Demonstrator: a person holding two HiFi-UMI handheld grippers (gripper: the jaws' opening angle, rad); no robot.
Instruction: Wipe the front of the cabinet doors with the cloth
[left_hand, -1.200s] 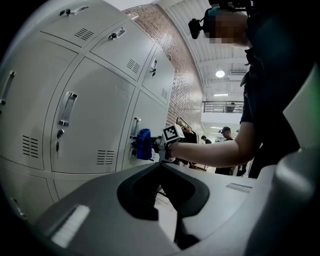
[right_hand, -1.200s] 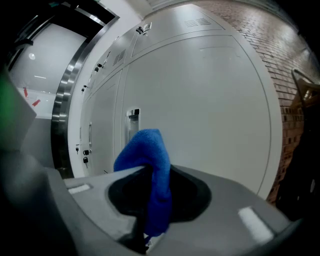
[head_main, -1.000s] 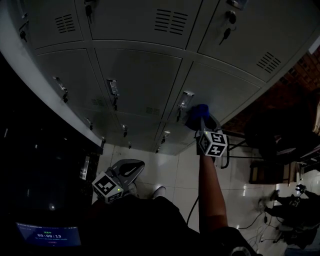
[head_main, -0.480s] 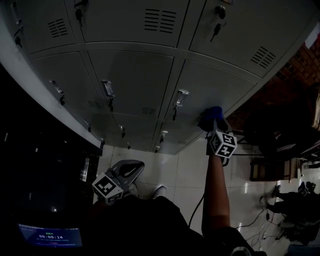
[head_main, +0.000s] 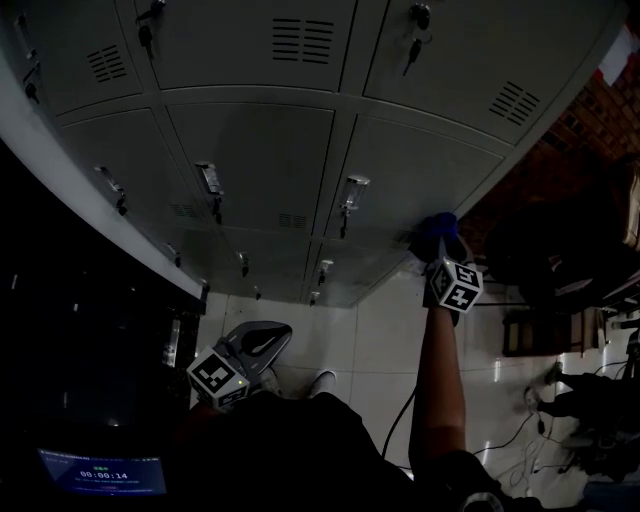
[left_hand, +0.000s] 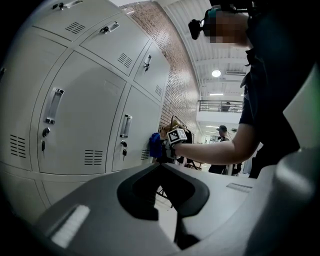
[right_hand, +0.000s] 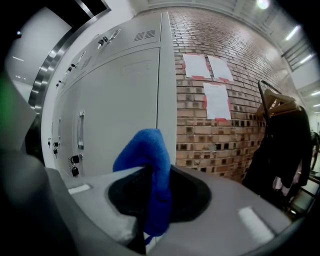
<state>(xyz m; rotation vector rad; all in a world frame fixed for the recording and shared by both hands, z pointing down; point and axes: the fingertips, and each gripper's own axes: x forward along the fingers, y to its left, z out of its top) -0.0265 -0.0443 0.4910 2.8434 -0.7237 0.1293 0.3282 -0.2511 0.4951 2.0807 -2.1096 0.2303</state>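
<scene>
Right gripper view puts the blue cloth (right_hand: 152, 172) squarely between the jaws of my right gripper (right_hand: 149, 220). They are clamped on its lower part, and a folded hump of it stands up above them toward the grey cabinet door (right_hand: 125, 100). In the head view the cloth sits at the right edge of the end door in the row, across from that door's handle (head_main: 352, 190) and close to the brick wall (right_hand: 200, 125). I cannot be sure whether it actually presses the metal.

It looks soft, light and thick-piled, so I judge it will flop and bunch rather than hold a shape. The hold belongs low on the fold, leaving a fat pad free to meet the door — the pressure has to come from my arm. My left gripper (head_main: 250, 345) hangs low near my body, jaws together on nothing.
</scene>
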